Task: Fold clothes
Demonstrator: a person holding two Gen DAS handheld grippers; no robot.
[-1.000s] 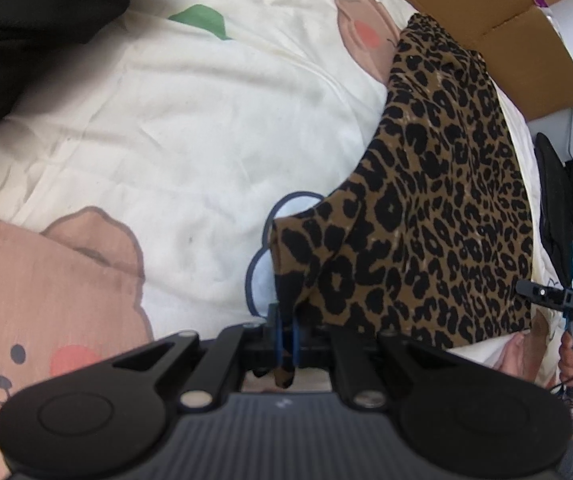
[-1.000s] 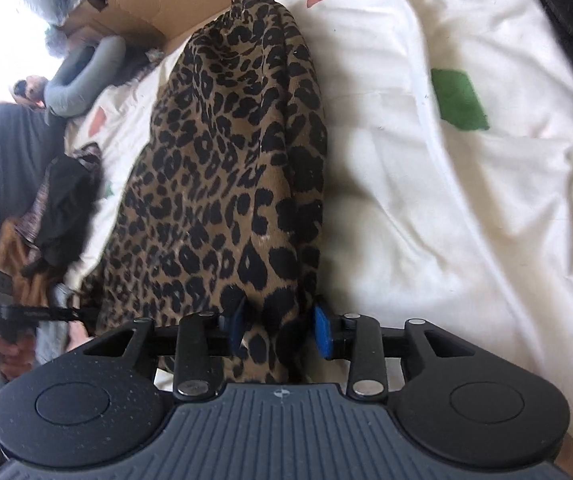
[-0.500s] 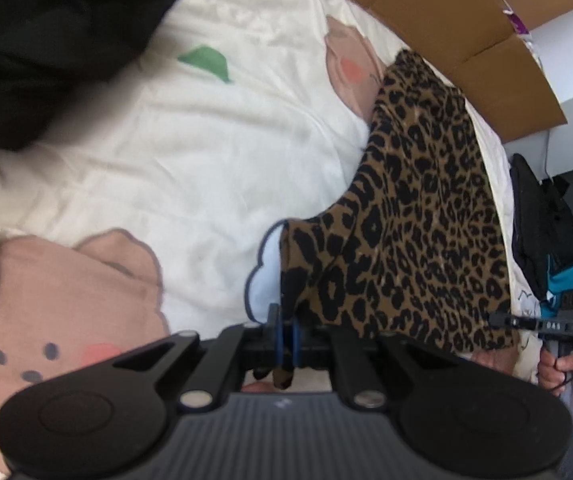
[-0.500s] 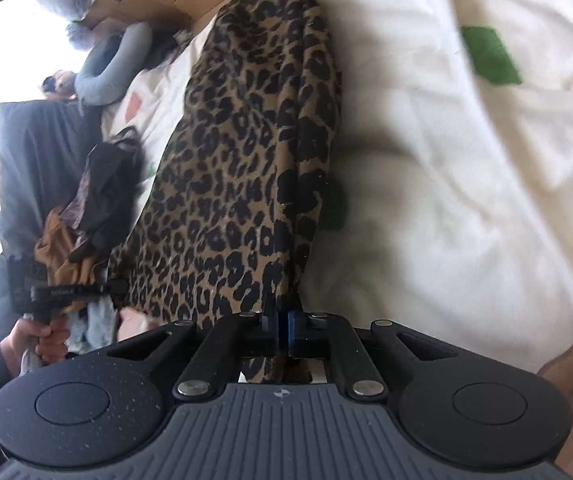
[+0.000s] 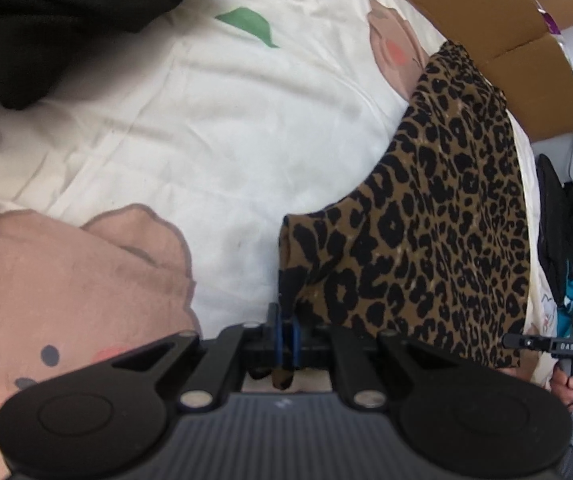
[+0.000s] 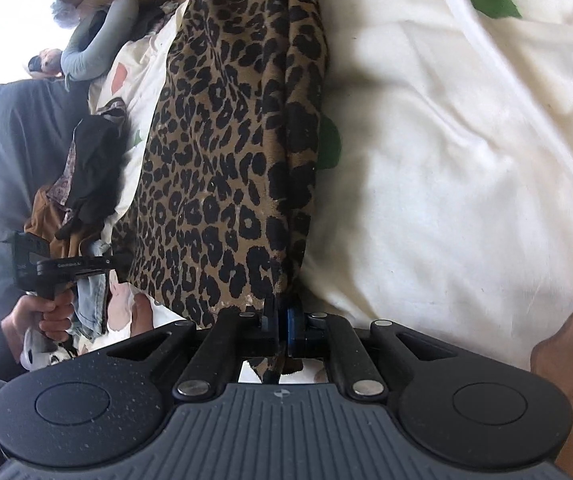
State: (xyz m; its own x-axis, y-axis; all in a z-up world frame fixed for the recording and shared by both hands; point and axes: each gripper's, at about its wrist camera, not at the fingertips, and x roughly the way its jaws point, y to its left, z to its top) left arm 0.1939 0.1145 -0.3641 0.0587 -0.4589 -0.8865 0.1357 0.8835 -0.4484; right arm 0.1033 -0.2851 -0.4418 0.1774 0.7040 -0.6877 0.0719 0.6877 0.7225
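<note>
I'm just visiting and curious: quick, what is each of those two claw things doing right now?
Left gripper: closed, pinching a corner of the leopard-print garment.
Right gripper: closed, pinching another corner of the same garment.

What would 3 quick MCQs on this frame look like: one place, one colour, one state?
1. Where does the leopard-print garment lie?
A. on the cream bedsheet
B. inside the cardboard box
C. on a wooden floor

2. What colour is the small patch printed on the sheet beyond the garment?
A. blue
B. green
C. yellow

3. What state is the right claw in?
A. wide open, nothing in it
B. shut on a black sock
C. shut on the garment's edge

Key:
1 A, the garment is spread over the sheet, with the box behind it.
2 B, the patch is plainly green in both views.
3 C, leopard cloth passes between the closed blue pads; the left claw pinches another corner.
</note>
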